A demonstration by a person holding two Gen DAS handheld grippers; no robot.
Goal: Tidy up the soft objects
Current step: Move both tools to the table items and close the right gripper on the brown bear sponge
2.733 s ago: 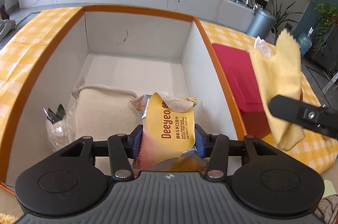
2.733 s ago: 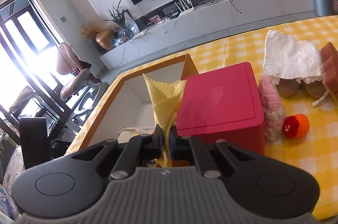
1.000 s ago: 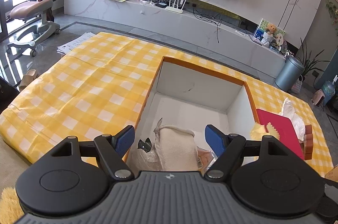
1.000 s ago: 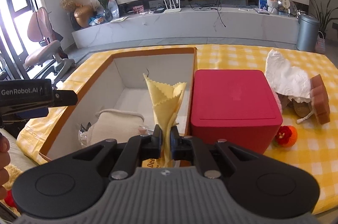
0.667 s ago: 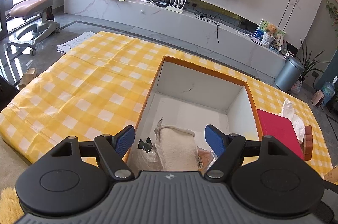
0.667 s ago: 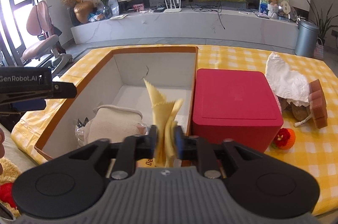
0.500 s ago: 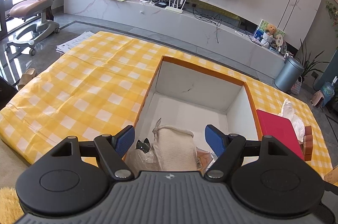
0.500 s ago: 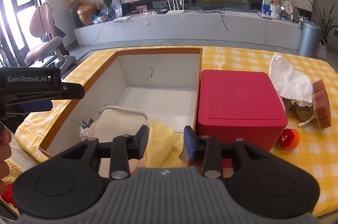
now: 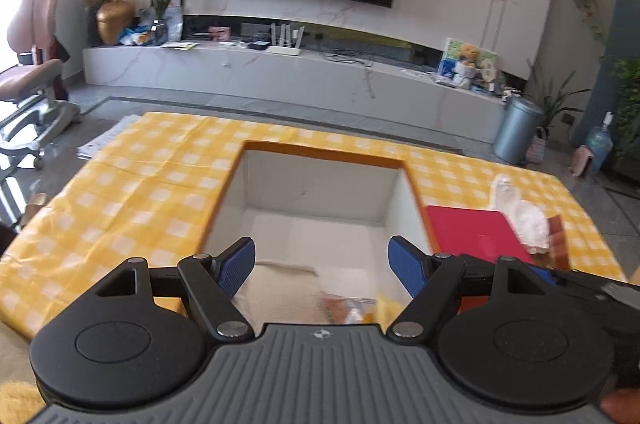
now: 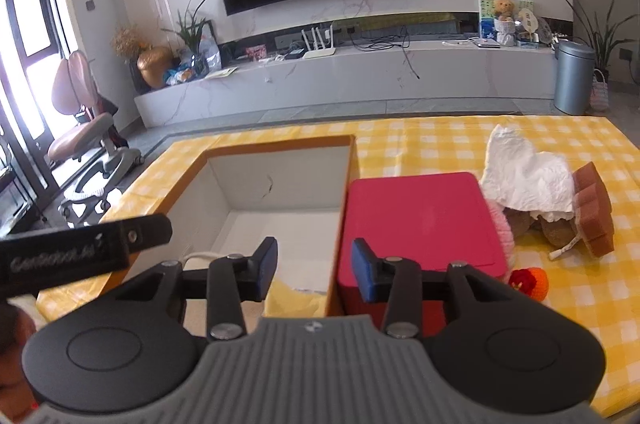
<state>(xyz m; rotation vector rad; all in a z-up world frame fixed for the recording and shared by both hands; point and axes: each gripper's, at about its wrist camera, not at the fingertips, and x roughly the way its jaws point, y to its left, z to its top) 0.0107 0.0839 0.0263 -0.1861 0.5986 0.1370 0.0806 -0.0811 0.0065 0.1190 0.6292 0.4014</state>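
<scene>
Yellow cloth [image 10: 294, 298] lies in the near right corner of the open box [image 10: 346, 159], loose below my right gripper [image 10: 314, 274]; its jaws are opening and nothing is pinched between them. Beside it in the box sit a cream towel [image 9: 276, 294] and a wrapped packet [image 9: 340, 306], blurred in the left view. My left gripper [image 9: 321, 266] hangs over the same near end, jaws wide, empty.

What is left to sort lies off to the right: white tissue [image 10: 524, 181], pink knit piece [image 10: 498, 232], brown sponge blocks [image 10: 592, 214], orange knit ball [image 10: 532, 282], all past the red box [image 10: 420, 220], toward the table's [image 10: 440, 139] right edge. The red box stands between them and the open box, touching its right wall.

My judgement: the right hand is nearer the pile. The reach goes right and over the red lid. The sponge stack's long axis runs from the far side toward the table's near edge, so jaws should close across it.
</scene>
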